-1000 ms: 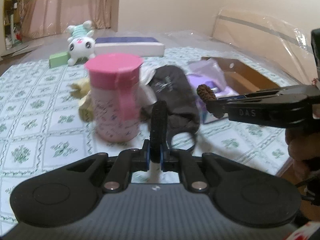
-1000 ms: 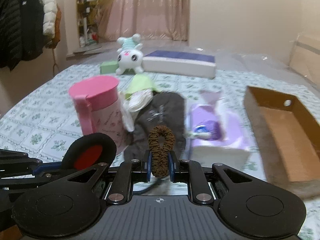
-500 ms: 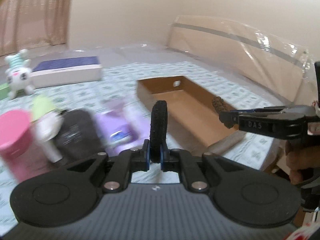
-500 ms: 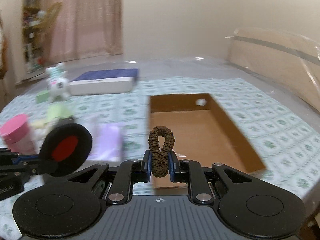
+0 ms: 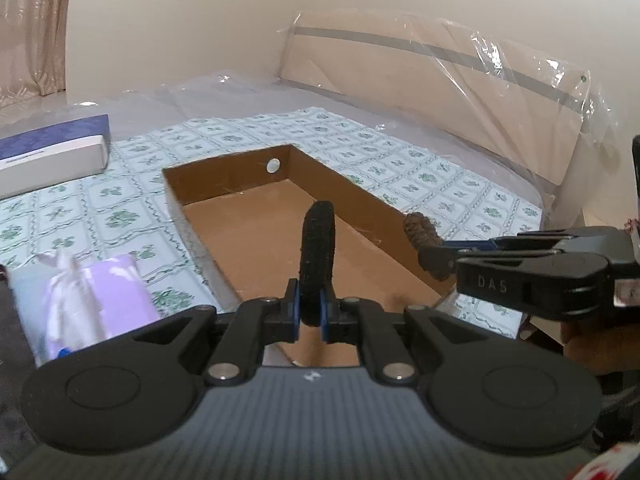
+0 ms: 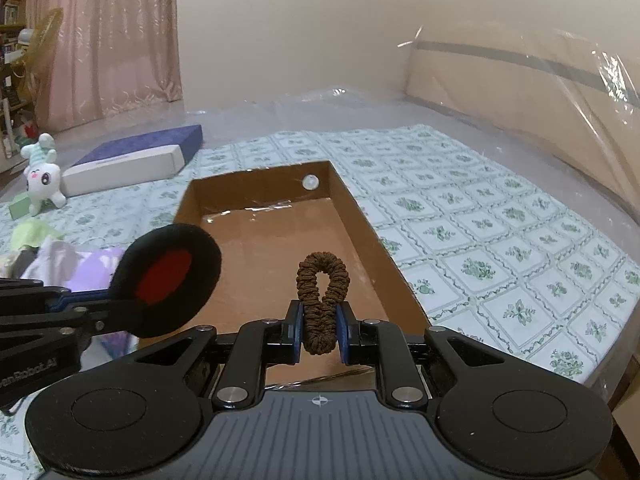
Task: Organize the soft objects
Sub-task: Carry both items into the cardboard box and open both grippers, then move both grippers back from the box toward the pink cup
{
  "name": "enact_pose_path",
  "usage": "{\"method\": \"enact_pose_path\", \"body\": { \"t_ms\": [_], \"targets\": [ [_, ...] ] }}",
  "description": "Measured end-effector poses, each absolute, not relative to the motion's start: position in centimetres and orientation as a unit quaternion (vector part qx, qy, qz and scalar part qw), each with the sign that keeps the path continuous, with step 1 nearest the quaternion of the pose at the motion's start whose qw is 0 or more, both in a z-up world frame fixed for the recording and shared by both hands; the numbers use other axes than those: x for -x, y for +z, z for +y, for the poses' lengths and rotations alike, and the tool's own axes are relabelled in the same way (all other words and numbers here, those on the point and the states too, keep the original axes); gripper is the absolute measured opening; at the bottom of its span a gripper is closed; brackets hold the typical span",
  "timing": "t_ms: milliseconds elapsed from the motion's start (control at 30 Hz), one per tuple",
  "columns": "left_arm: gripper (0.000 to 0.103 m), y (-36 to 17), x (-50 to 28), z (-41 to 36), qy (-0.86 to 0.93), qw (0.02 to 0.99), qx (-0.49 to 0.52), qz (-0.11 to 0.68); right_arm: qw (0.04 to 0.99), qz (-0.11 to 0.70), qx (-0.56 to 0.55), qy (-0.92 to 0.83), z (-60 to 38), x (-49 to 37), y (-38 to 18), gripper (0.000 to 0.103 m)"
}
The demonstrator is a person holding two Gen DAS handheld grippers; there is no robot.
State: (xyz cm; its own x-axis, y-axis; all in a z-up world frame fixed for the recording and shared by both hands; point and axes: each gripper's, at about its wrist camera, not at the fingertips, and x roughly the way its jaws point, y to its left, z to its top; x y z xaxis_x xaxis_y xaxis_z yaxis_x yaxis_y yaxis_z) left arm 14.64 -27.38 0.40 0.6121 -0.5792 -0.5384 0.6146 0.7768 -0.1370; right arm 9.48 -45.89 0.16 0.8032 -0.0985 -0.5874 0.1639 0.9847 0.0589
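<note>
Claws first: the left claw (image 5: pixel 310 314) is pinched nearly closed on a round black pad with a red centre (image 6: pixel 165 280), which stands on edge between the blue pads in its own view and shows its flat face in the right wrist view. The right claw (image 6: pixel 320 334) is clamped narrowly on a brown scrunchie (image 6: pixel 322 300), whose loop rises above the fingertips. Both claws hang side by side over the near end of an open cardboard box (image 6: pixel 384 256), the left one to the left of the right. The box is shallow, with a round hole in its far wall and nothing visible on its brown floor. It sits on a bed covered with a green floral sheet (image 6: pixel 500 240). Left of the box lies a blurred pile of purple and white soft things (image 5: pixel 92 300). Further off are a long white box with a blue top (image 6: pixel 132 160) and a white plush toy (image 6: pixel 42 180). A plastic-wrapped headboard (image 5: pixel 460 92) stands behind the bed.
</note>
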Motion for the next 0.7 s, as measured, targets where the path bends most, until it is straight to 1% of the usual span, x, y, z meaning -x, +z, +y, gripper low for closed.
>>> {"method": "enact_pose_path", "body": {
  "t_ms": [67, 133, 167, 200, 233, 267, 300, 433, 533, 633, 667, 700],
  "targets": [
    [0.01, -0.1, -15.3, -28.1, -0.333, 0.897, -0.033, 0.29, 0.947, 0.308, -0.058, -0.068, -46.3, -9.9, -0.2, 0.017],
    [0.015, -0.5, -15.8, -28.7, -0.334, 0.895, -0.035, 0.293, 0.946, 0.31, -0.061, -0.069, -46.6, -10.3, -0.7, 0.018],
    [0.026, -0.7, -16.1, -28.9, -0.335, 0.894, -0.035, 0.295, 0.945, 0.313, -0.063, -0.068, -46.7, -10.5, -0.8, 0.023],
    [0.031, -0.9, -16.3, -29.0, -0.334, 0.894, -0.036, 0.297, 0.944, 0.316, -0.068, -0.068, -46.8, -10.8, -1.1, 0.033],
    [0.031, -1.1, -16.4, -29.1, -0.331, 0.895, -0.038, 0.296, 0.944, 0.316, -0.075, -0.067, -47.0, -10.9, -1.2, 0.039],
    [0.031, -1.2, -16.5, -29.0, -0.328, 0.897, -0.039, 0.295, 0.944, 0.314, -0.079, -0.069, -47.1, -10.9, -1.3, 0.048],
    [0.031, -1.1, -16.4, -28.8, -0.328, 0.897, -0.037, 0.294, 0.944, 0.313, -0.081, -0.07, -47.2, -10.9, -1.4, 0.053],
    [0.032, -1.1, -16.4, -28.1, -0.319, 0.9, -0.041, 0.294, 0.943, 0.314, -0.08, -0.072, -47.2, -10.7, -1.5, 0.054],
    [0.036, -0.9, -16.0, -27.2, -0.31, 0.904, -0.04, 0.292, 0.942, 0.316, -0.082, -0.075, -47.2, -10.3, -1.5, 0.055],
    [0.045, -0.4, -15.3, -26.3, -0.303, 0.907, -0.042, 0.288, 0.941, 0.316, -0.087, -0.078, -47.0, -9.7, -1.3, 0.056],
    [0.051, -0.1, -15.0, -25.9, -0.301, 0.909, -0.042, 0.286, 0.942, 0.315, -0.088, -0.078, -46.8, -9.4, -1.1, 0.056],
    [0.054, 0.1, -14.6, -25.6, -0.299, 0.91, -0.041, 0.283, 0.942, 0.314, -0.087, -0.076, -46.6, -9.1, -1.0, 0.056]
  ]
}}
